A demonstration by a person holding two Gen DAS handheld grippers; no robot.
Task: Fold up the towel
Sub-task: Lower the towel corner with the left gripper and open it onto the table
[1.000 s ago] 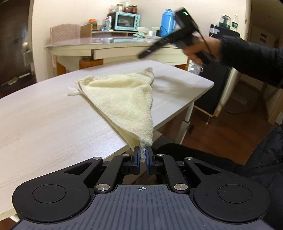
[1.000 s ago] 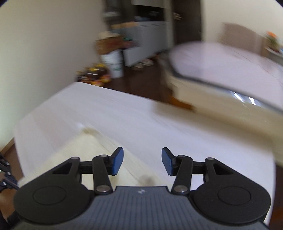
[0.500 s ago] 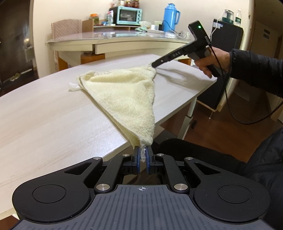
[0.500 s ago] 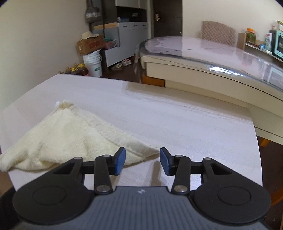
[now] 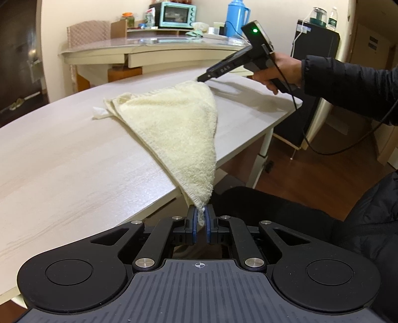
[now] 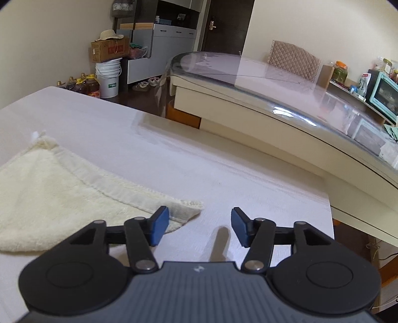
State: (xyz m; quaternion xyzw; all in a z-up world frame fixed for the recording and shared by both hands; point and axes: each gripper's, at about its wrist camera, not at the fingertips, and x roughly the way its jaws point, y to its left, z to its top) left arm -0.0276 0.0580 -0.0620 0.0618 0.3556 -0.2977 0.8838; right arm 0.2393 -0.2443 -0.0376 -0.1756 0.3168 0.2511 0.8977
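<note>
A cream towel [image 5: 174, 124] lies on the pale wooden table [image 5: 62, 161], one corner pulled off the near edge. My left gripper [image 5: 201, 224] is shut on that hanging corner. In the left wrist view my right gripper [image 5: 200, 79], held by a hand in a dark sleeve, touches down at the towel's far corner. In the right wrist view the right gripper [image 6: 197, 229] hovers low over the table, its jaws opening. The towel [image 6: 49, 188] has its pointed corner just ahead of the left pad, and nothing is pinched between the pads.
A curved glass-topped counter [image 6: 273, 84] stands behind the table, carrying a teal toaster oven [image 5: 177, 13] and a blue thermos [image 5: 236, 16]. The table's right edge [image 5: 281, 119] drops to a wooden floor. A black cabinet [image 5: 316, 82] stands to the right.
The right gripper came down from above the table to the towel's far corner and its jaws spread wider. The left gripper kept its hold on the near corner.
</note>
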